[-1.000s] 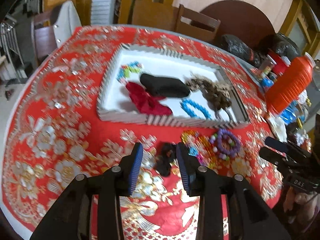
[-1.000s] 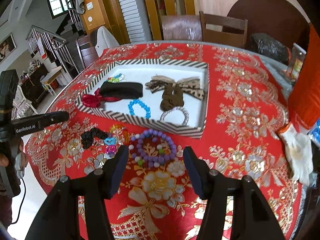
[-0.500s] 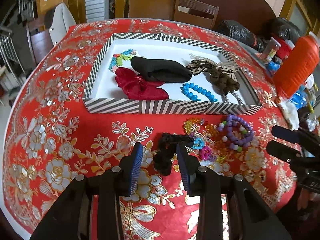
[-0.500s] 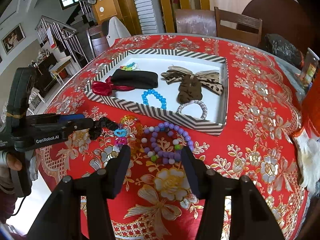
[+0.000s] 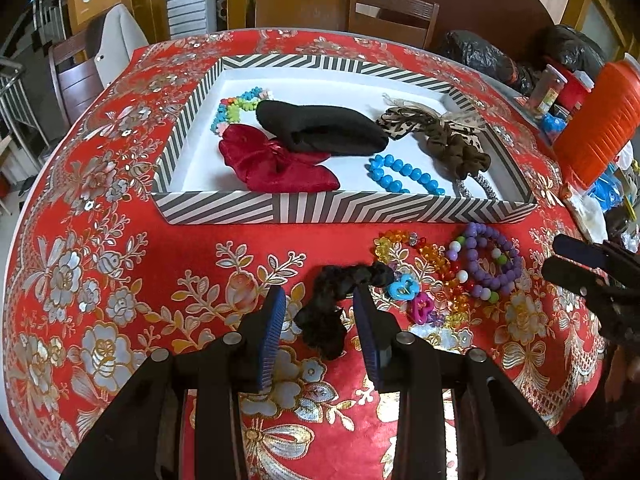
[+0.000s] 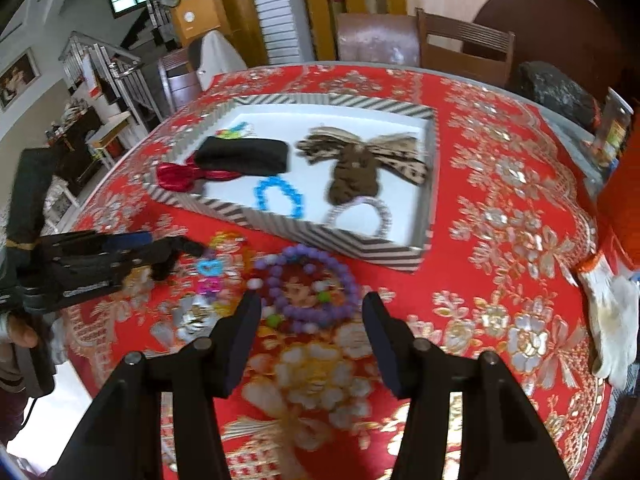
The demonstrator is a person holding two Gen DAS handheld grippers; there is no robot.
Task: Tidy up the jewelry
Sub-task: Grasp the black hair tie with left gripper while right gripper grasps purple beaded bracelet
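A black scrunchie (image 5: 332, 308) lies on the red cloth between the fingers of my left gripper (image 5: 320, 312), which is open around it; the pads do not press on it. My right gripper (image 6: 312, 308) is open too, its fingertips on either side of a purple bead bracelet (image 6: 308, 284) lying flat on the cloth. A clear multicoloured bead string (image 5: 424, 260) rests between scrunchie and bracelet. The striped tray (image 5: 344, 212) behind holds a red bow (image 5: 276, 164), a black band (image 5: 320, 128), a blue bracelet (image 5: 404, 174), a leopard bow (image 5: 444, 136) and a silver bracelet (image 6: 376, 216).
An orange bottle (image 5: 596, 120) and small clutter stand at the table's right. A white glove (image 6: 612, 320) lies near the right edge. Black bags (image 5: 480, 56) and wooden chairs (image 5: 384, 12) are behind the table. The table edge runs close on the left.
Both grippers have sunk towards the cloth. The left fingers now reach further along the black scrunchie, and the right fingertips have come down beside the purple bracelet.
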